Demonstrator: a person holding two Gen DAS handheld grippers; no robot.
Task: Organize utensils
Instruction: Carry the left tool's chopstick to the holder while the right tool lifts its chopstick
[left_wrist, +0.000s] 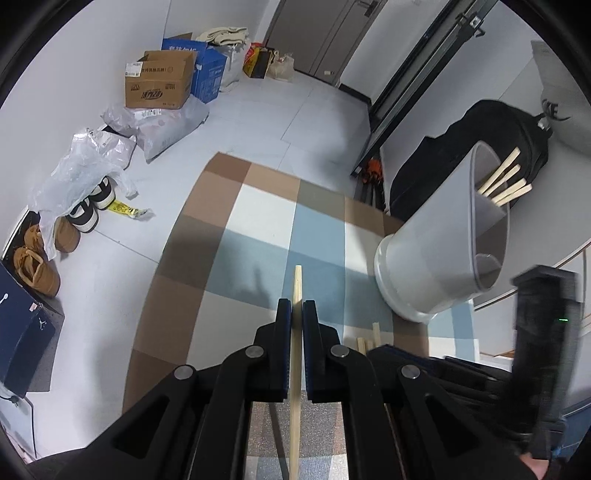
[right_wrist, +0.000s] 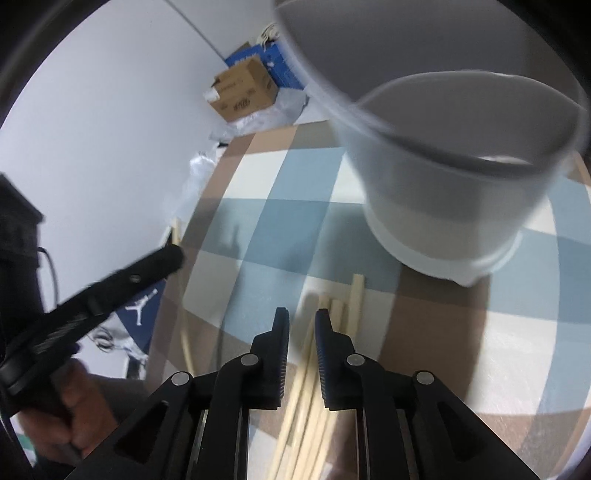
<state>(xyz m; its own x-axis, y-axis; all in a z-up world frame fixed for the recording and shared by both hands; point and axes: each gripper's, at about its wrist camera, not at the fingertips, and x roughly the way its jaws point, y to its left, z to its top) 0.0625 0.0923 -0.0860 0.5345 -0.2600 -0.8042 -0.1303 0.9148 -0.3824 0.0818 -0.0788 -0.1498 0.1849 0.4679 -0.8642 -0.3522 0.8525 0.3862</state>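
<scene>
A single pale wooden chopstick (left_wrist: 296, 343) is pinched between the pads of the left tool (left_wrist: 296, 314), its tip poking out just past the fingertips, to the left of the round white plastic holder (left_wrist: 424, 258). That holder stands on the worktop with its blue, brown and white checked cloth (left_wrist: 258, 229) and has several chopsticks (left_wrist: 504, 181) leaning in its far compartment. Just in front of the holder a loose bundle of wooden chopsticks (right_wrist: 343, 314) lies on the cloth. The right tool (right_wrist: 301, 319) hangs over that bundle, its jaws a narrow gap apart, gripping nothing.
</scene>
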